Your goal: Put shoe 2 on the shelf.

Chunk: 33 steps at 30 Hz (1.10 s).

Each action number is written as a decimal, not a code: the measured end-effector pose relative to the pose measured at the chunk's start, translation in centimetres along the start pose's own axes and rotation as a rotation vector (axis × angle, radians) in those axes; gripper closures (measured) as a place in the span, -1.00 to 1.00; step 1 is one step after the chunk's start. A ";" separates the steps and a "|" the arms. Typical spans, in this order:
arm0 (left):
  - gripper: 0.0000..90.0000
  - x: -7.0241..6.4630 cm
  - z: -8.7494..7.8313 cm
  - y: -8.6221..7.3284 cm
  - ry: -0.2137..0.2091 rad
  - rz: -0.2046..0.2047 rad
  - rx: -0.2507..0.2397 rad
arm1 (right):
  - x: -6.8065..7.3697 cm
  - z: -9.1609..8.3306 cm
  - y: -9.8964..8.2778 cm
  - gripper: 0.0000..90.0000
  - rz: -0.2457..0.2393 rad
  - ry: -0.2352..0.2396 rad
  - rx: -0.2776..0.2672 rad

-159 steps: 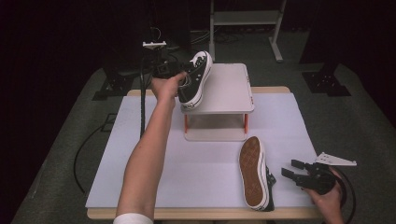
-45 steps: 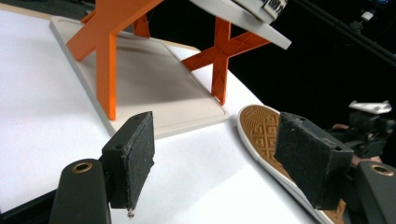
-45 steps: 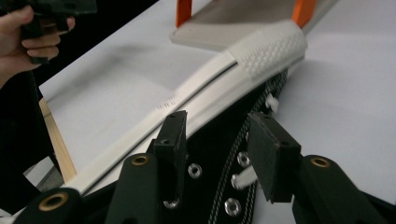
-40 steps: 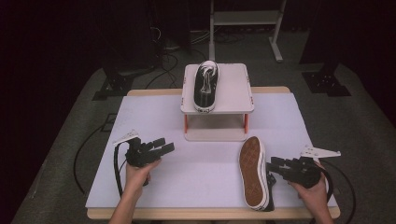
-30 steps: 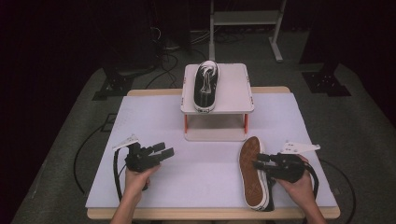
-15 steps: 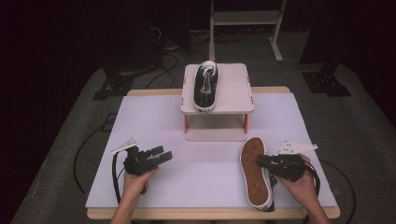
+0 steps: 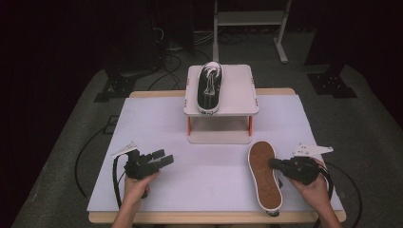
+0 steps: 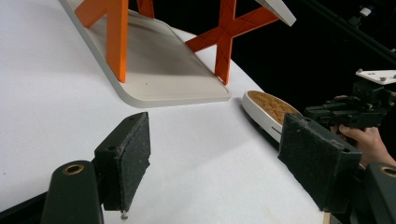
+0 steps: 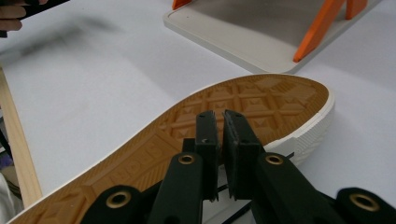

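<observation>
Right gripper view has the right tool [image 9: 219,135] nearly shut, its jaws just closing on the upper edge of the shoe [image 9: 196,121] lying on its side right ahead, so pinch firmly, then lift slowly

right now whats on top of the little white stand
One black sneaker rests upright on the stand's top, laces up. The stand's lower shelf looks bare; its far part is hidden.

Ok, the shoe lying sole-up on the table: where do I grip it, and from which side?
The shoe lies sole up, and its broad flat sole looks too wide for the jaws. Probably take the thin upper below the right-hand edge, mid-length, coming in level from the right, where the right gripper sits.
</observation>
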<state>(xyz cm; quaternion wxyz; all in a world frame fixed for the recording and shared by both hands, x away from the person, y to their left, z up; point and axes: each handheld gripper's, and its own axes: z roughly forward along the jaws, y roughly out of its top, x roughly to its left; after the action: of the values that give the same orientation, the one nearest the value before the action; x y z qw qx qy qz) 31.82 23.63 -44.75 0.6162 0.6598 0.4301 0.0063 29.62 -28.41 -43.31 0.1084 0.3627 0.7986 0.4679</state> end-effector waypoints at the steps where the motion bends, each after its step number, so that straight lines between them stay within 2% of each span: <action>1: -0.46 0.0 0.0 0.0 0.000 -0.002 -0.001 | -0.1 -0.1 -0.1 0.87 0.006 -0.002 -0.001; 5: -0.46 0.0 0.0 -0.1 0.003 -0.004 -0.001 | -0.7 -0.7 -0.5 0.88 0.026 -0.012 -0.008; 16: -0.46 -0.1 0.4 -0.1 0.000 0.001 0.010 | -3.5 -3.0 -3.5 0.87 0.156 -0.065 0.003; 20: -0.46 -0.1 0.5 -0.1 -0.001 0.001 0.011 | -4.2 -3.4 -4.5 0.75 0.196 -0.085 0.025; 22: -0.46 -0.2 0.5 -0.1 -0.002 0.002 0.012 | -4.3 -4.2 -4.7 0.72 0.217 -0.088 0.005; 26: -0.46 -0.1 0.4 -0.2 0.001 0.000 0.008 | -3.6 -5.9 -3.9 0.64 0.209 -0.117 -0.067; 29: -0.46 -0.1 0.4 -0.1 -0.004 0.001 0.007 | -2.6 -6.6 -3.0 0.58 0.169 -0.121 -0.098; 33: -0.46 -0.2 0.5 -0.1 -0.007 0.000 0.006 | -1.1 -6.6 -1.8 0.51 0.129 -0.093 -0.142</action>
<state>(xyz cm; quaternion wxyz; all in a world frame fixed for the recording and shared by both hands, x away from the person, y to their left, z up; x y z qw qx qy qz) 31.87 23.10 -44.88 0.6156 0.6618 0.4279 0.0029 26.16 -34.15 -41.38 0.1402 0.4261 0.7325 0.5121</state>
